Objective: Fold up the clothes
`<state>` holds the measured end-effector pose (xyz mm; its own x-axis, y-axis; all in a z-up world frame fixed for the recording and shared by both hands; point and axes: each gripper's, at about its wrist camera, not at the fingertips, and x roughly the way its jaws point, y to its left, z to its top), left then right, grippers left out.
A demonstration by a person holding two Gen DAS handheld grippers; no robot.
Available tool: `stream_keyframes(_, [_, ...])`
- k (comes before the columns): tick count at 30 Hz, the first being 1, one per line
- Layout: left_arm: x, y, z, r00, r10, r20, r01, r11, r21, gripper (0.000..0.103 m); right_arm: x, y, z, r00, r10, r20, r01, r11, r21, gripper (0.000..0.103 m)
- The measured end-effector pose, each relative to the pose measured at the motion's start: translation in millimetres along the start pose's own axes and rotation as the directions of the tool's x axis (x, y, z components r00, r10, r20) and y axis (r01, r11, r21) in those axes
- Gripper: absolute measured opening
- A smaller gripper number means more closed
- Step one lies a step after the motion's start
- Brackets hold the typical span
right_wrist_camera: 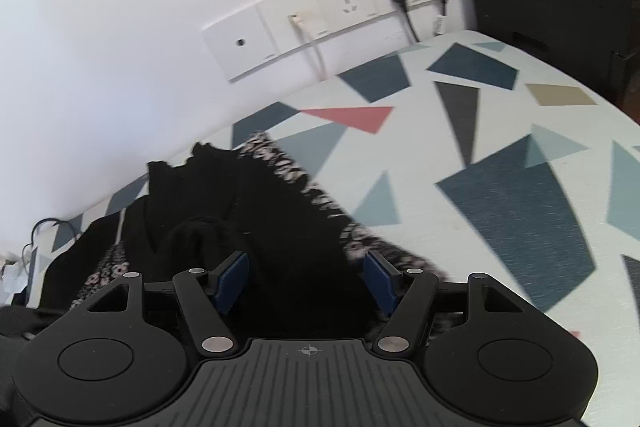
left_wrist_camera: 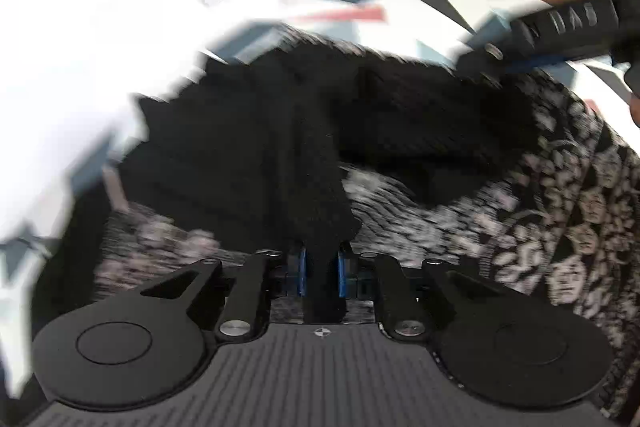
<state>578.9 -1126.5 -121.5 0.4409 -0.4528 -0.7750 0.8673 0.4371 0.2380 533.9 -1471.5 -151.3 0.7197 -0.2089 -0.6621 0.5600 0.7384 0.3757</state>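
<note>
The black flowered garment [left_wrist_camera: 400, 131] lies crumpled on the patterned desk [right_wrist_camera: 500, 147], straight ahead of both tongs. The left tongs [left_wrist_camera: 322, 267] pinch a black fold, seemingly lifted, though blur hampers judgement. The right tongs [right_wrist_camera: 306, 281] gape wide over the cloth's edge, gripping nothing.
</note>
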Motion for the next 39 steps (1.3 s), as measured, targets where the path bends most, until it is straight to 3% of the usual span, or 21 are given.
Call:
stream_keyframes(4, [-63,47,-16,0.984,0.152,0.094,-0.134,0.975,-0.176,0.013,-3,-8,-3,0.999,-0.051,0.011,0.052,0.998,-0.046,0.061])
stream_keyframes(7, [-112,85,-29,0.951,0.274,0.143,-0.216,0.920,-0.328,0.013,-4,-7,-6,0.998,-0.061,0.007,0.061,0.994,-0.091,0.061])
stream_keyframes(8, [-122,92,-37,0.949,0.285,0.134,-0.219,0.903,-0.370,0.013,-4,-7,-6,0.999,-0.053,0.005,0.054,0.994,-0.093,0.061])
stream_keyframes(10, [-130,100,-62,0.962,0.257,0.088,-0.194,0.876,-0.442,0.014,-5,-6,-7,0.999,-0.053,0.002,0.052,0.993,-0.103,0.061])
stream_keyframes(14, [-143,112,-109,0.981,0.192,-0.003,-0.160,0.809,-0.565,0.025,-2,0,-9,0.998,-0.059,-0.022,0.056,0.991,-0.125,0.061])
stream_keyframes(18, [-140,107,-139,0.983,0.164,-0.079,-0.177,0.770,-0.612,0.038,-2,11,-14,0.998,-0.055,-0.037,0.047,0.982,-0.183,0.061])
stream_keyframes(20, [-139,111,-153,0.990,0.120,-0.076,-0.139,0.720,-0.680,0.041,-2,20,-18,0.998,-0.053,-0.041,0.042,0.973,-0.228,0.061])
stream_keyframes(23, [-137,125,-171,0.998,0.043,-0.038,-0.056,0.606,-0.793,0.059,1,35,-23,0.998,-0.046,-0.044,0.031,0.954,-0.299,0.060])
stream_keyframes(25, [-135,134,-183,1.000,0.004,0.002,0.000,0.484,-0.875,0.061,3,45,-28,0.998,-0.026,-0.051,0.007,0.939,-0.344,0.059])
stream_keyframes(27, [-131,144,-196,0.998,-0.021,0.052,0.056,0.329,-0.942,0.061,5,55,-29,0.997,0.010,-0.079,-0.036,0.939,-0.342,0.057])
stream_keyframes(30, [-121,160,-218,0.987,-0.016,0.157,0.158,0.044,-0.987,0.061,7,60,-26,0.989,0.088,-0.122,-0.116,0.961,-0.251,0.056])
stream_keyframes(31, [-115,164,-225,0.983,-0.009,0.185,0.185,-0.038,-0.982,0.061,9,60,-25,0.986,0.103,-0.131,-0.130,0.967,-0.219,0.056])
stream_keyframes(32, [-109,168,-229,0.980,-0.002,0.199,0.198,-0.094,-0.976,0.061,10,59,-24,0.985,0.101,-0.137,-0.127,0.973,-0.194,0.056])
stream_keyframes(33, [-103,170,-230,0.981,0.004,0.196,0.195,-0.119,-0.973,0.061,12,58,-23,0.985,0.100,-0.142,-0.123,0.978,-0.169,0.055])
stream_keyframes(35, [-92,172,-227,0.984,0.014,0.176,0.176,-0.138,-0.975,0.061,15,55,-20,0.983,0.097,-0.154,-0.116,0.986,-0.119,0.054])
stream_keyframes(39, [-69,174,-222,0.983,-0.008,0.183,0.180,-0.155,-0.971,0.061,17,44,-19,0.982,0.097,-0.165,-0.106,0.993,-0.046,0.054])
